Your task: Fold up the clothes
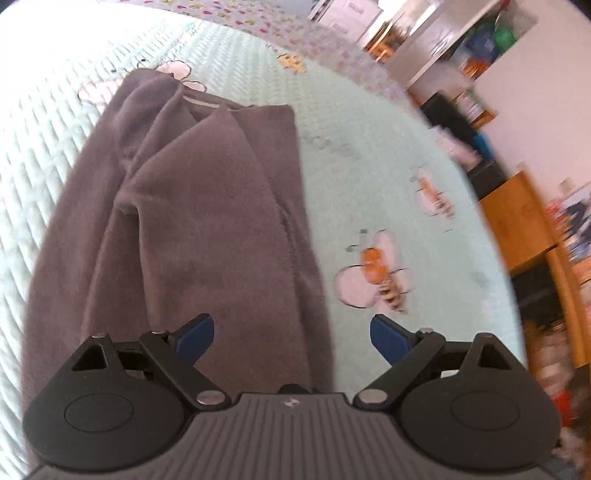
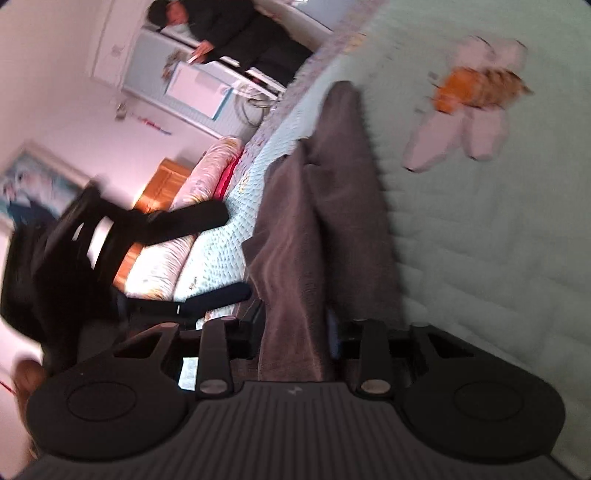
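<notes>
1. Left tongs stand spread wide, their blue pads apart and holding nothing, hovering over the near end of the grey garment.
2. Seen from the left wrist, the grey garment lies lengthwise on the bed, folded into a long strip with a loose flap lapped across its far half; its collar end is the far end.
3. To the right of the garment, the pale green quilted bedspread shows printed bees, one near the right blue pad and another farther off.
4. Beyond the bed's right edge stand wooden furniture and shelves, blurred.
5. Right tongs are closed in on a hanging fold of the grey garment, pinching it between the fingers.
6. In the right-wrist view, a person in dark clothes stands at the far left, perhaps beside a radiator; the blur leaves this unsure.
</notes>
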### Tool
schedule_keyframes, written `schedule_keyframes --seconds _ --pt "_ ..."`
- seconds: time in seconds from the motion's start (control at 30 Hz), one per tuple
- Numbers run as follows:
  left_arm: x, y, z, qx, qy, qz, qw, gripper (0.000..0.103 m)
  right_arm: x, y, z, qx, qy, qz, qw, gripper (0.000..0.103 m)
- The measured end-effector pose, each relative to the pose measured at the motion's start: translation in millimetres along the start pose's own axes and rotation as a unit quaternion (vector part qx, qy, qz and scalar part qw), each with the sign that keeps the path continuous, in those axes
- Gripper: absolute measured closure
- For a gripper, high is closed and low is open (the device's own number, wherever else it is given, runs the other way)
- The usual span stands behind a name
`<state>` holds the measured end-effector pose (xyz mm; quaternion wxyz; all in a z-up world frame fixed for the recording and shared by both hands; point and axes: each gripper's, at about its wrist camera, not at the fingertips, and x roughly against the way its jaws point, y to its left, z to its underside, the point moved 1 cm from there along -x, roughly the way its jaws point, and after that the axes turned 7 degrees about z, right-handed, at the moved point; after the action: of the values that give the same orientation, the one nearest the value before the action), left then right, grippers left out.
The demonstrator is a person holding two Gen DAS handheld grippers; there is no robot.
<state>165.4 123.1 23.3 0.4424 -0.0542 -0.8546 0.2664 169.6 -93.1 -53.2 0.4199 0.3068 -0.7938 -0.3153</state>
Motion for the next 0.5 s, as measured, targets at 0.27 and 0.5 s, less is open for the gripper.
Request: schedule_keyframes --seconds 0.27,0.5 --pt "-12.0 -4.2 -14.3 -0.07 0.049 -0.056 0.9947 0.02 -6.0 61.6 13.3 0.18 -0.036 0.042 0.982 0.1" --pt "-5.8 40.1 -18.2 -0.002 0.041 -0.03 0.9987 0.086 -16.6 81.1 21.2 0.245 -0.035 0.033 0.968 0.099"
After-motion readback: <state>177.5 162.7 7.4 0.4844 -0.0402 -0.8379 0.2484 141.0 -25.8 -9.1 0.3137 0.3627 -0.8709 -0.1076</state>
